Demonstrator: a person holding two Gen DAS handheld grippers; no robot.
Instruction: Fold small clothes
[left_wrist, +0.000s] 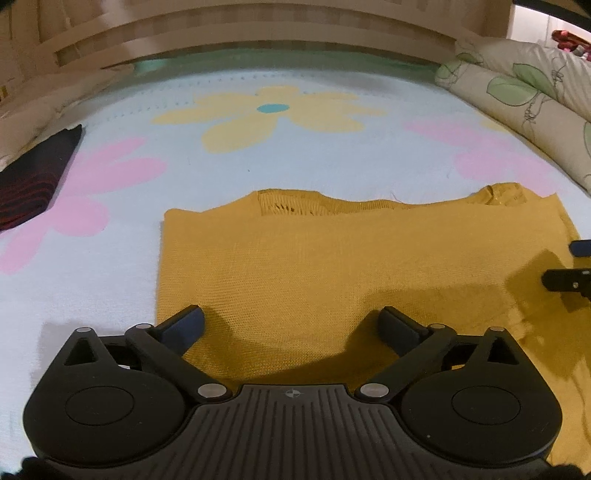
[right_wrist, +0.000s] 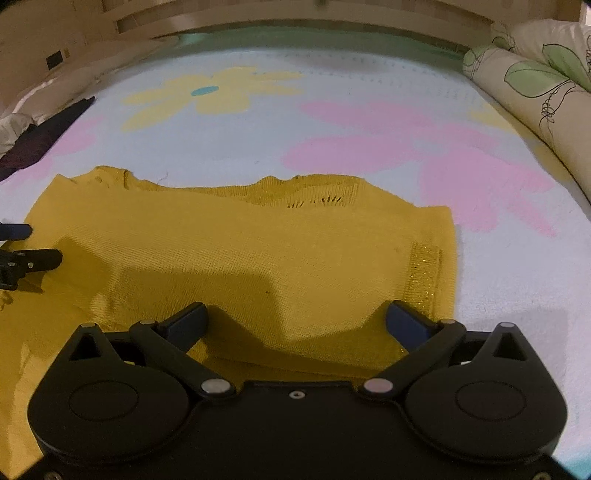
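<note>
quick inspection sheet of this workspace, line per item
surface: pale blue bedspread with yellow and pink flower print, lying flat
job's things: mustard knit top spread flat, partly folded, openwork trim along its far edge
clutter: dark red-striped cloth folded at the far left; floral rolled quilt along the right edge
grippers: left tool open, low over the top's near left part, holding nothing; right tool open over its near right part, holding nothing
cables: nothing seen
surroundings: wooden headboard at the far end; dim, warm light
</note>
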